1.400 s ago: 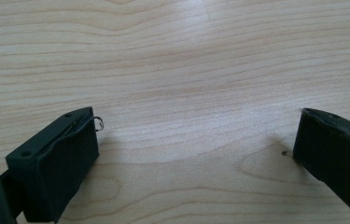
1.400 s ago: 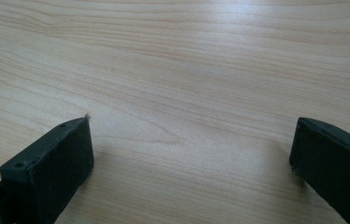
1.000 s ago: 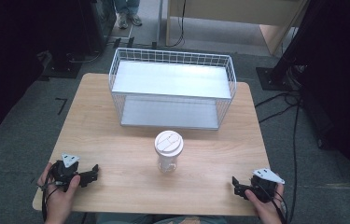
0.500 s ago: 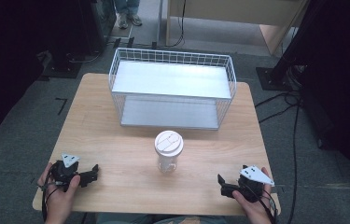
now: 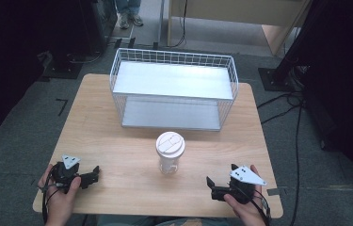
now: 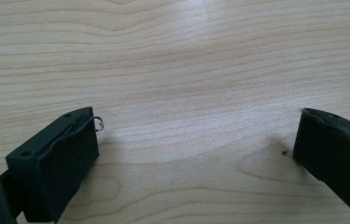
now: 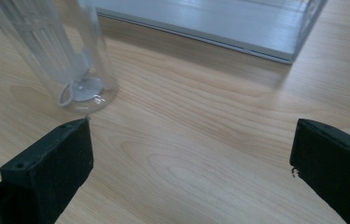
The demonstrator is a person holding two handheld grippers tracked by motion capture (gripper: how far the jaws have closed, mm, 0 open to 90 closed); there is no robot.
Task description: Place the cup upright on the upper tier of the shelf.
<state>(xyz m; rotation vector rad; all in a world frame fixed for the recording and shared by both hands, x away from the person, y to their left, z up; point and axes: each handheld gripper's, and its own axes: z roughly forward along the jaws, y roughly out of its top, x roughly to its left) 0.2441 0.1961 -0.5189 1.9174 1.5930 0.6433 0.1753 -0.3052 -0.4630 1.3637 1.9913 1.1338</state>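
One clear plastic cup (image 5: 170, 154) w/ a white lid stands upright near the centre of the high view, a bit below the middle of the frame, on a wooden table (image 5: 117, 141). Its long axis runs straight up; lid on top, base on the wood. In the right gripper view the cup's lower part (image 7: 65, 60) sits at upper left, just past the tip of the left-hand jaw, not touching it.

Right gripper (image 5: 214, 187), lower right of the high view, is held in a hand (image 5: 247, 207) and points toward the frame's left, near the cup but apart from it. Jaws wide apart, nothing between them; same in the right gripper view (image 7: 191, 163).

Left gripper (image 5: 94, 175), lower left, held in the other hand (image 5: 61, 200), points toward the frame's right, well apart from the cup. Jaws spread wide over bare wood (image 6: 196, 149), gripping nothing.

One white wire basket (image 5: 174, 59) w/ a flat pale floor sits in the upper centre, behind the cup. Its near corner shows at the top of the right gripper view (image 7: 275, 51).

Count: 1 cup, 1 basket, 2 grippers.
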